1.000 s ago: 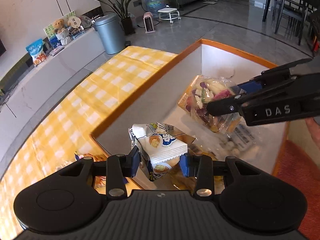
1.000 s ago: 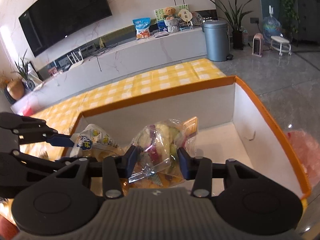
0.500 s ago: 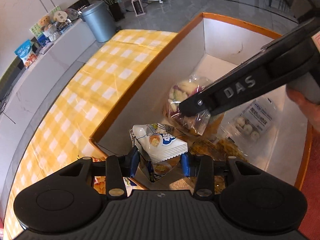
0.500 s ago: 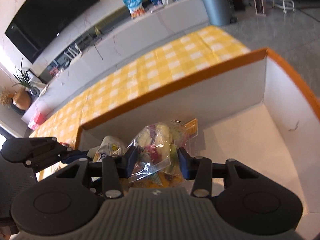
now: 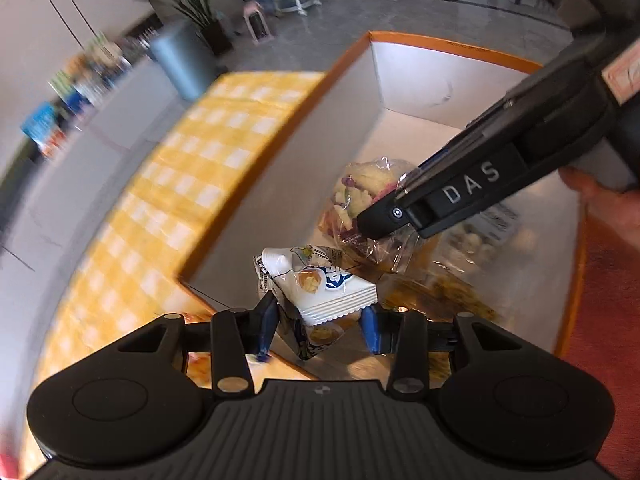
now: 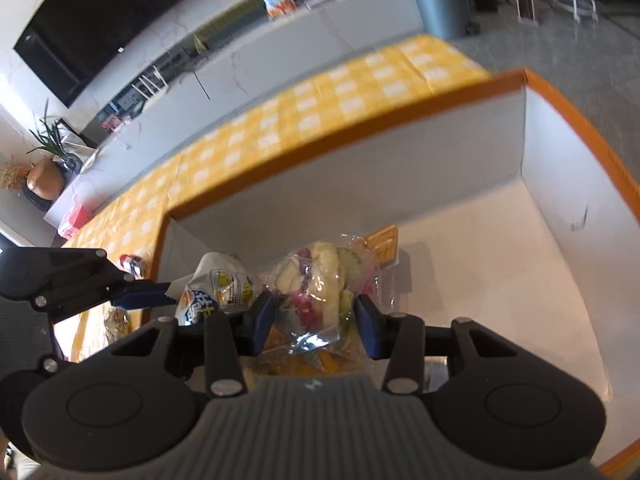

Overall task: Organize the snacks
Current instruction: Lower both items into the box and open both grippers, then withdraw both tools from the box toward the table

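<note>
Inside the orange-rimmed box [image 6: 540, 92] on the checked bench [image 5: 192, 168], a white snack packet [image 5: 320, 288] is gripped by the left gripper [image 5: 320, 326] and a clear mixed-snack bag [image 6: 320, 292] by the right gripper [image 6: 314, 320], neither yet released, while at least one packet [image 6: 132, 262] is left outside.

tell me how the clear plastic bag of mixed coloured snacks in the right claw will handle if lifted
The clear plastic bag of mixed coloured snacks is crinkled film around loose pieces, so it will probably sag and shift. The glossy film could slip between the right claw pads. It looks light for its bulk.
</note>
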The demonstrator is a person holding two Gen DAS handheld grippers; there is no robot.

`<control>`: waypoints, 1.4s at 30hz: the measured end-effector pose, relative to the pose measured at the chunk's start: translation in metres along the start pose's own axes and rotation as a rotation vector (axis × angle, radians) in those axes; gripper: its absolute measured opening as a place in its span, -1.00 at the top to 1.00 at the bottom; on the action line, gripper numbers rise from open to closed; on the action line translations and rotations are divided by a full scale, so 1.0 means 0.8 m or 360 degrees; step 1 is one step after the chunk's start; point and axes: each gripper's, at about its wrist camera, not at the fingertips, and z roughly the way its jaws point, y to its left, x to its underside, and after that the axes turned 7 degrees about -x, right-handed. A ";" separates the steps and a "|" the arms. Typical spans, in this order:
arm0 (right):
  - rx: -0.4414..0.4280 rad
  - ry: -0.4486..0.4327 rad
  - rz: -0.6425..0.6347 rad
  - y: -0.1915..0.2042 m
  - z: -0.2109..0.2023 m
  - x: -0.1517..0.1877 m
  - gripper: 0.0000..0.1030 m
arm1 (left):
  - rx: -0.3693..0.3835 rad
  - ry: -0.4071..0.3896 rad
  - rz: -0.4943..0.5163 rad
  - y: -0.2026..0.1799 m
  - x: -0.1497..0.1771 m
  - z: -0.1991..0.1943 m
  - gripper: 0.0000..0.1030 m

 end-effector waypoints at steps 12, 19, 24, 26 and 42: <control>0.0140 0.0075 -0.0077 0.009 0.033 -0.006 0.13 | -0.0080 -0.0012 0.0074 -0.010 0.005 0.017 -0.18; 0.0180 0.0165 -0.0116 0.018 0.036 -0.007 0.06 | -0.0113 -0.0089 0.0198 -0.022 0.012 0.005 -0.59; 0.0198 0.0131 -0.0123 0.028 0.020 -0.009 -0.32 | -0.0188 -0.0148 0.0236 -0.027 0.021 -0.019 -0.70; 0.0230 0.0103 -0.0152 0.035 0.012 -0.009 -0.40 | -0.0205 -0.0178 0.0241 -0.028 0.023 -0.032 -0.70; 0.0311 -0.0285 -0.0504 0.124 -0.078 0.030 -0.57 | -0.0311 -0.0364 -0.0194 0.001 0.074 -0.121 -0.70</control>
